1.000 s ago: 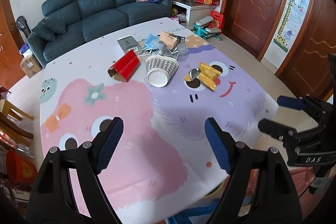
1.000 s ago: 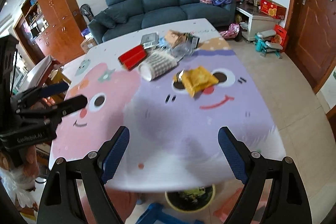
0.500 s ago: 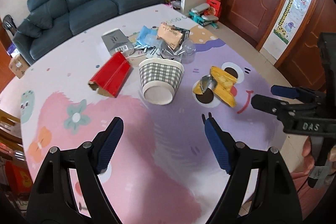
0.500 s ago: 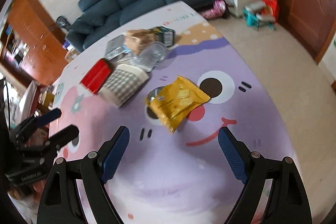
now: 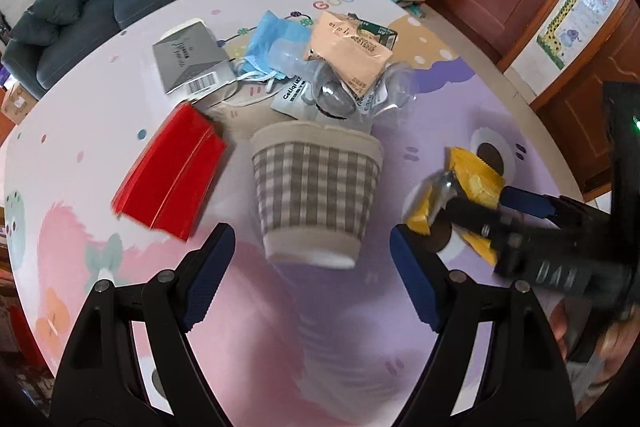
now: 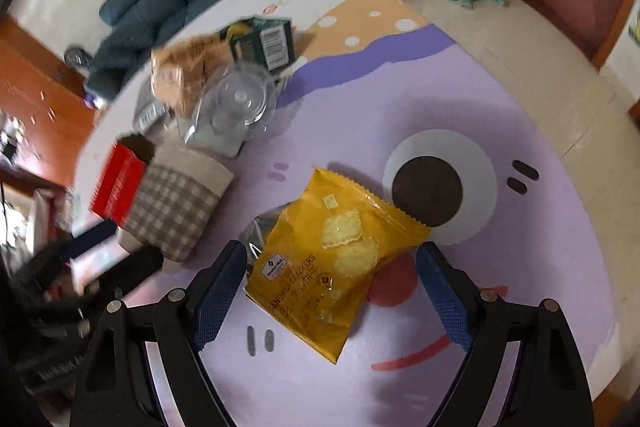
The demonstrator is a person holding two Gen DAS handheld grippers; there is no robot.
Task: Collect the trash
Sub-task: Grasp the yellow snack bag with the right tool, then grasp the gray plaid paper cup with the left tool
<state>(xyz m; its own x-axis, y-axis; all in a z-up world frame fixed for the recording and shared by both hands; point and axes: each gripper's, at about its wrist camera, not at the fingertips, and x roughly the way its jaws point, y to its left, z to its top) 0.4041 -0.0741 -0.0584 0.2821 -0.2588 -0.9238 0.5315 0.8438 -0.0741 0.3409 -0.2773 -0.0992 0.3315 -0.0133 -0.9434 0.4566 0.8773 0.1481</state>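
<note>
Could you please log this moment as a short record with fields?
surface: cartoon mat
left tongs: open, lined up with checked cup, not touching
right tongs: open, straddling cracker bag, not closed on it
cup: lying on its side
beside cup: red box
behind cup: grey box, blue bag, tan pouch, clear plastic
held: nothing

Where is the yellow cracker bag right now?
In the right wrist view, the yellow cracker bag lies flat on the purple mat, between the open right gripper fingers, right of the checkered cup.
</note>
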